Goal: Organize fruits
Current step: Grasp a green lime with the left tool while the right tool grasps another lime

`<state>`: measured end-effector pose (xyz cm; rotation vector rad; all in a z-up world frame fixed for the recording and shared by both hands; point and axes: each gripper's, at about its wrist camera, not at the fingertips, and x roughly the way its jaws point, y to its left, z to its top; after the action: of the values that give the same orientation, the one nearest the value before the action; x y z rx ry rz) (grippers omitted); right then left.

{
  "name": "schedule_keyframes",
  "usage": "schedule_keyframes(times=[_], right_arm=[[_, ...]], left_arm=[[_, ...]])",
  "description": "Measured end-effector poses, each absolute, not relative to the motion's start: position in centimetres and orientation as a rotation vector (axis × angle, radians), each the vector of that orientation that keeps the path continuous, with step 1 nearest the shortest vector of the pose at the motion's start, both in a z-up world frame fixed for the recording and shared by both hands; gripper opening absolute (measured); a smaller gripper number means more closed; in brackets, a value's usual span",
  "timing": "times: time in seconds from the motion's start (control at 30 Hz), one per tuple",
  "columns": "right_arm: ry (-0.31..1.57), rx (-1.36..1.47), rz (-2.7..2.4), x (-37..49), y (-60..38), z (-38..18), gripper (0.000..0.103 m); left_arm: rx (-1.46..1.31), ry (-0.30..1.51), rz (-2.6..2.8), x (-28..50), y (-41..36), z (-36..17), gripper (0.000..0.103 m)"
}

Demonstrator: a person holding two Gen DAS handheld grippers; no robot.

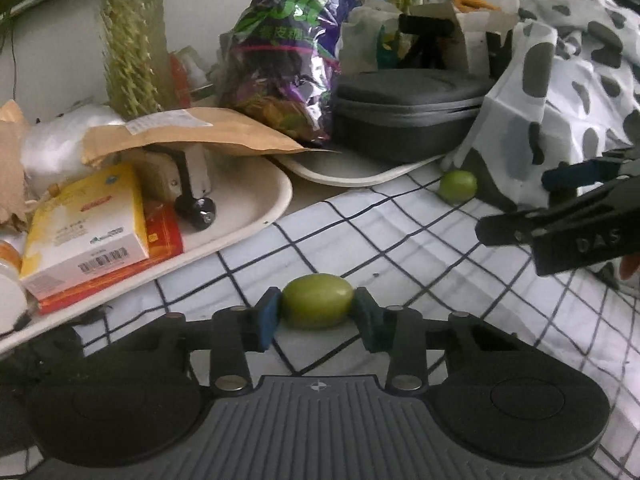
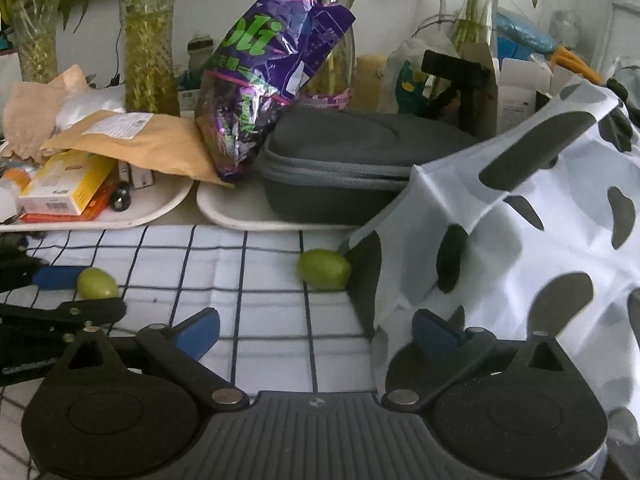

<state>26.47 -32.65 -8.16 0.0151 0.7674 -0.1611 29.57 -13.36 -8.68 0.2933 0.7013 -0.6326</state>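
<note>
My left gripper (image 1: 316, 314) is shut on a green fruit (image 1: 317, 300), low over the checked cloth (image 1: 400, 240); the same fruit (image 2: 97, 285) shows between the left gripper's fingers at the left of the right wrist view. A second green fruit (image 1: 458, 185) lies on the cloth against the edge of the cow-print bag (image 1: 560, 100); it also shows in the right wrist view (image 2: 324, 269). My right gripper (image 2: 316, 336) is open and empty, a short way in front of that second fruit. It appears in the left wrist view (image 1: 552, 208) at the right edge.
Two white trays stand at the back: the left tray (image 1: 276, 204) holds boxes and a brown envelope (image 1: 192, 132), the right tray (image 2: 224, 210) holds a grey zip case (image 2: 344, 160). A purple snack bag (image 2: 264, 68) and glass vases (image 2: 148, 52) stand behind.
</note>
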Motion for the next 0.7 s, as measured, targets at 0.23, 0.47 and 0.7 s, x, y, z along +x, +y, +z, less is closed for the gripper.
schedule_keyframes(times=[0.23, 0.47, 0.7], right_arm=[[0.709, -0.022, -0.163, 28.3, -32.4, -9.5, 0.082], [0.694, 0.003, -0.179, 29.8, -32.6, -10.4, 0.059], [0.671, 0.023, -0.213, 29.8, -32.9, -10.2, 0.035]], left_arm=[[0.258, 0.715, -0.634, 30.1, -12.4, -8.1, 0.038], [0.244, 0.710, -0.642, 30.2, -12.1, -7.5, 0.038], [0.229, 0.708, -0.645, 30.1, -11.7, -7.1, 0.038]])
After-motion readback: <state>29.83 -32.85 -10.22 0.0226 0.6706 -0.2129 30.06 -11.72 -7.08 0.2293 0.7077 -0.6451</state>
